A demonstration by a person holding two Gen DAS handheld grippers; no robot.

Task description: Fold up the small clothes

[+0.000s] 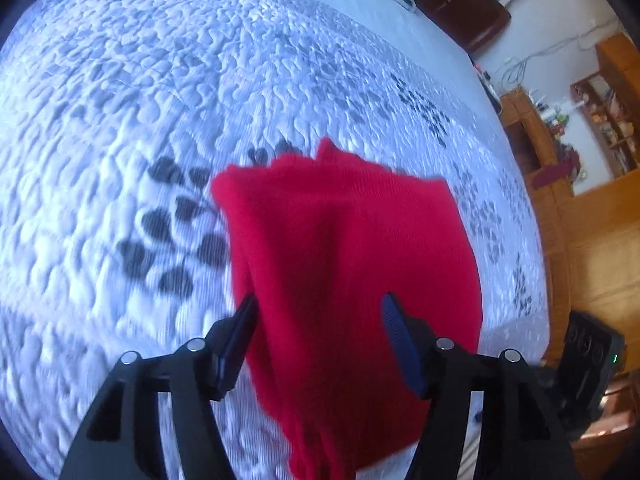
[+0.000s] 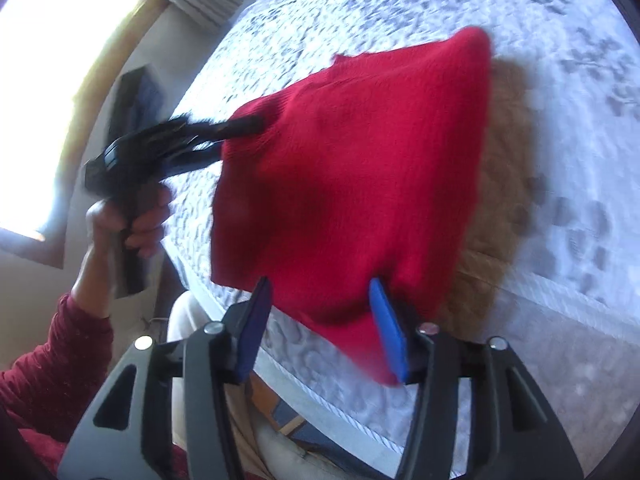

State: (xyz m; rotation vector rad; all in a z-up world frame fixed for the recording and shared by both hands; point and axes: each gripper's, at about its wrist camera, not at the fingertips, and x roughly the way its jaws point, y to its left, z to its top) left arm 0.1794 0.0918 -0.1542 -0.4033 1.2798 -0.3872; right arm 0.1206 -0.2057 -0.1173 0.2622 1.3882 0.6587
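Observation:
A red knit garment (image 1: pixel 344 280) lies folded on the white quilted bed (image 1: pixel 160 120). It also shows in the right wrist view (image 2: pixel 348 176). My left gripper (image 1: pixel 320 320) is open, its blue-padded fingers wide apart with the red cloth between and beneath them. In the right wrist view the left gripper (image 2: pixel 244 126) reaches to the garment's left edge, held by a hand. My right gripper (image 2: pixel 320 308) is open at the garment's near edge, and its right pad (image 2: pixel 386 328) touches the cloth.
A brown cloth (image 2: pixel 504 184) lies under the red garment's right side. The bed's near edge (image 2: pixel 320 392) runs below my right gripper. Wooden shelves (image 1: pixel 592 128) and a dark headboard (image 1: pixel 460 0) stand past the bed. A window (image 2: pixel 52 80) is at left.

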